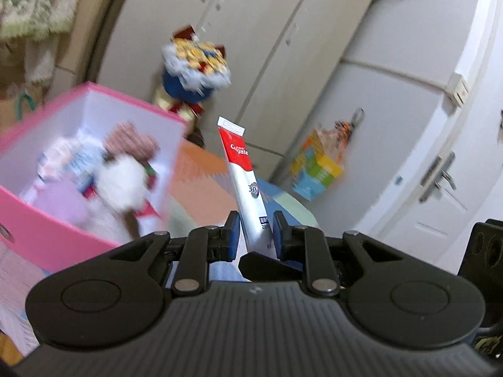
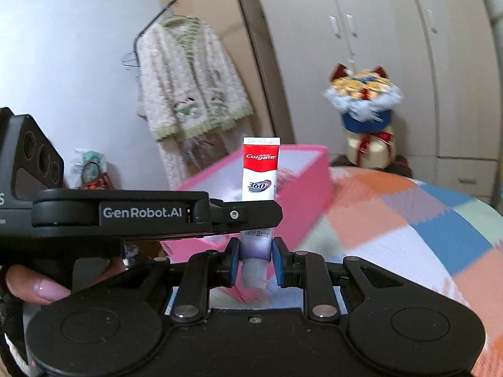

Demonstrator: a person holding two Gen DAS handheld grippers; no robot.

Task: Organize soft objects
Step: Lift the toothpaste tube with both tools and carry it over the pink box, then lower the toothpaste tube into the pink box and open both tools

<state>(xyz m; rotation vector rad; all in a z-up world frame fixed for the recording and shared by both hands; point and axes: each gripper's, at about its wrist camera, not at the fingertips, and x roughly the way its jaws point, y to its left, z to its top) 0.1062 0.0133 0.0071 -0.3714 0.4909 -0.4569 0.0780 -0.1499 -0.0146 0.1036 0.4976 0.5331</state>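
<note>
Both tools, left tool (image 1: 254, 234) and right tool (image 2: 254, 262), clamp one toothpaste tube (image 2: 260, 169).

Toothpaste tube (image 2: 260, 169): white "Colgate" wordmark on the red upper band, "360°" emblem on the white body below, and a small line of print near the cap end in which only "8" reads clearly. Left gripper (image 2: 245, 216), seen side-on in the right wrist view: "GenRobot.AI" in pale letters on its black arm. The same tube (image 1: 243, 169) in the left wrist view repeats "Colgate" and "360".
</note>
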